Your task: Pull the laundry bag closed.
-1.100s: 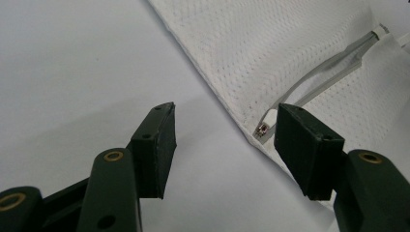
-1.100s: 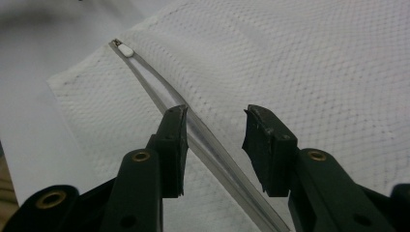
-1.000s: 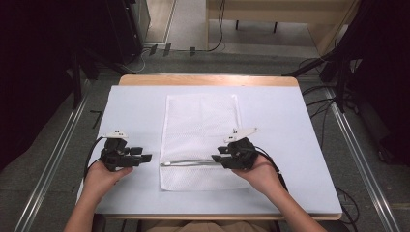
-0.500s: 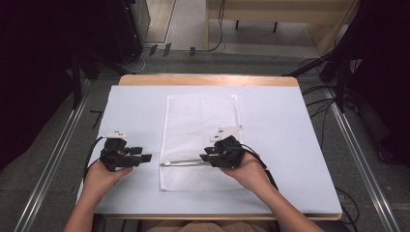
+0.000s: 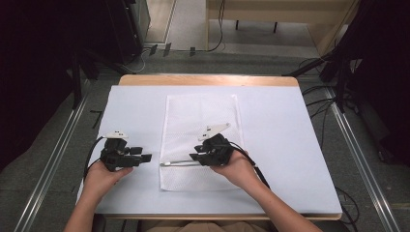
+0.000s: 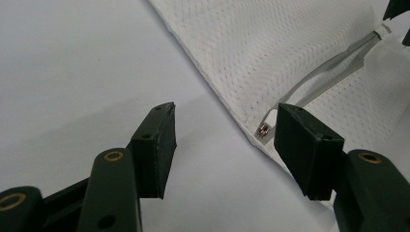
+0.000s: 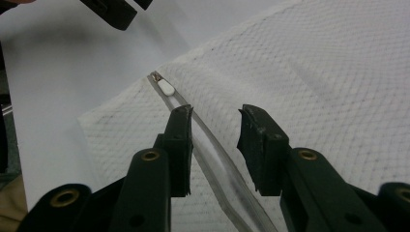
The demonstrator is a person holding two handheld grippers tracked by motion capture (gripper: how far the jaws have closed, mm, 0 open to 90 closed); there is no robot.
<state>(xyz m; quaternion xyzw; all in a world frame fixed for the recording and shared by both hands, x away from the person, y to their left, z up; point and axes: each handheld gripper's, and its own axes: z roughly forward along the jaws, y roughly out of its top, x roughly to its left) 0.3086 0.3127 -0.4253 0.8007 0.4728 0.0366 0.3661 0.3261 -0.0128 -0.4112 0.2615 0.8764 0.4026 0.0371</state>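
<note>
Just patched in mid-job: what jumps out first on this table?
A white mesh laundry bag lies flat mid-table on the pale table cover, its zipper running across near the person's end. The right gripper hovers open over that zipper, the white pull tab ahead of its jaws. The left gripper sits open beside the bag's left edge.

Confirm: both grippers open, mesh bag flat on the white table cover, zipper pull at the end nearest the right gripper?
Not quite. The zipper pull sits at the end nearest the left gripper, at the mesh bag's left edge, as the right gripper view shows. The right gripper is farther along the zipper. Both are open, and the bag lies flat on the white table cover.
</note>
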